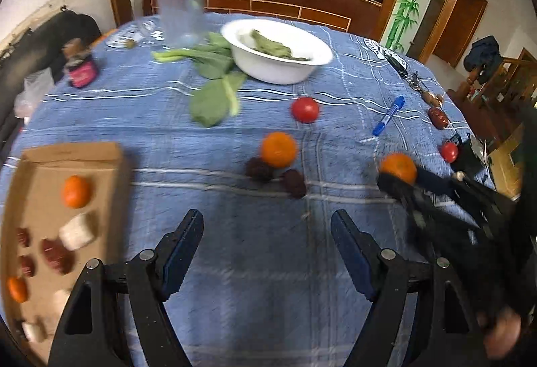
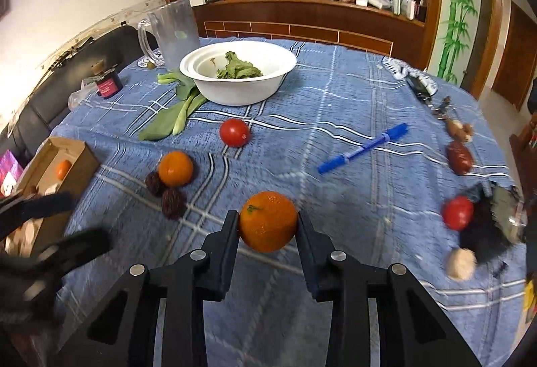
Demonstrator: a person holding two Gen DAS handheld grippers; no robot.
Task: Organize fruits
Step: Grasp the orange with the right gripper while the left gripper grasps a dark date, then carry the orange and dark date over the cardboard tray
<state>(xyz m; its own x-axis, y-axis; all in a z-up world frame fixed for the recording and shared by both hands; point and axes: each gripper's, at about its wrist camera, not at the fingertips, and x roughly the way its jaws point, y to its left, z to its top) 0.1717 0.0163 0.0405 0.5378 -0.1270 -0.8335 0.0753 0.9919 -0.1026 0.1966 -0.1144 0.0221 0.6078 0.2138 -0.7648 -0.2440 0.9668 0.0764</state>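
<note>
My right gripper (image 2: 267, 216) is shut on an orange mandarin (image 2: 267, 222), its pads pressed against both sides just above the blue checked cloth. The left wrist view shows this same mandarin (image 1: 397, 167) at the right. My left gripper (image 1: 266, 219) stands open over bare cloth with nothing between its fingers. Ahead of it lie another mandarin (image 1: 278, 148), two dark dried fruits (image 1: 258, 169) and a tomato (image 1: 304, 109). A cardboard box (image 1: 77, 152) at the left holds a mandarin (image 1: 76, 191), red dates and white pieces. A small tomato (image 2: 456, 212) and a red date (image 2: 459, 157) lie at the right.
A white bowl (image 2: 235, 91) with greens stands at the back, with loose leafy greens (image 2: 174, 111) beside it. Behind are a clear plastic jug (image 2: 174, 31) and a dark jar (image 2: 108, 83). A blue marker (image 2: 362, 148) and keys (image 2: 423, 88) lie on the right.
</note>
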